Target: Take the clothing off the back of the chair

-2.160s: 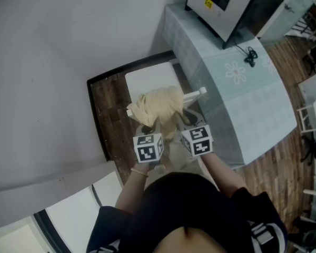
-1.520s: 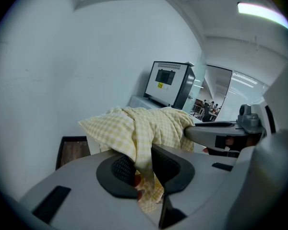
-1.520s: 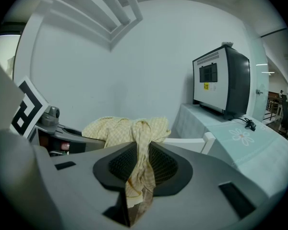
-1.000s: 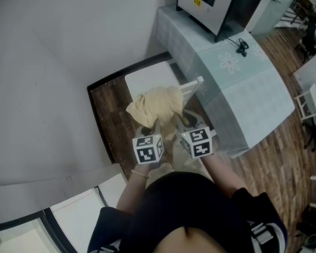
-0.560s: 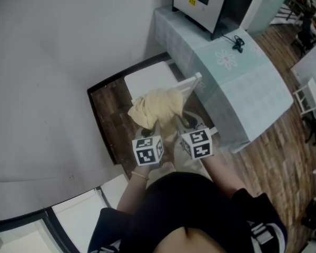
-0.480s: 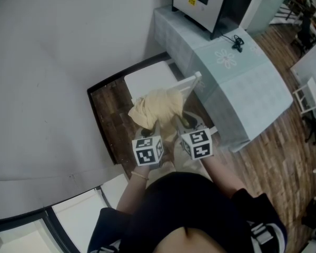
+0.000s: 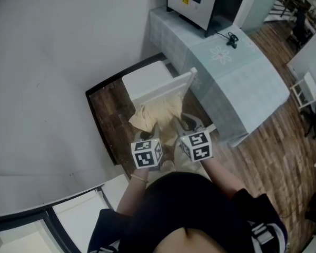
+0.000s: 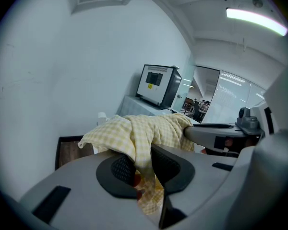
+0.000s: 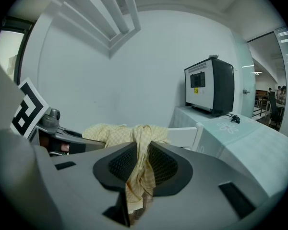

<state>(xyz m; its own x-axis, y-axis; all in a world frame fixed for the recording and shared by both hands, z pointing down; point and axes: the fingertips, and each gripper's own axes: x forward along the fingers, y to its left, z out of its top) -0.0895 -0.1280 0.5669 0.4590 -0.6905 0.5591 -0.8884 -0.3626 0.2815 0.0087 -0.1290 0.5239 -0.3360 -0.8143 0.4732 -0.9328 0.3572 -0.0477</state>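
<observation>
The left gripper (image 8: pixel 143 164) and right gripper (image 9: pixel 139 164) each stay clamped on the yellow checked clothing (image 7: pixel 157 115). It has come nearer the person, off the white chair (image 7: pixel 168 87), whose back rail now shows bare just beyond it.

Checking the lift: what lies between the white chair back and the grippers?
Yellow checked clothing, gripped by left gripper and right gripper; head view shows it.

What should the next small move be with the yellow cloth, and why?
Probably draw both tongs toward the person, slightly upward. The left tongs and right tongs are each shut on the checked yellow cloth, which bunches right beside the white chair back, so it may not be clear.
</observation>
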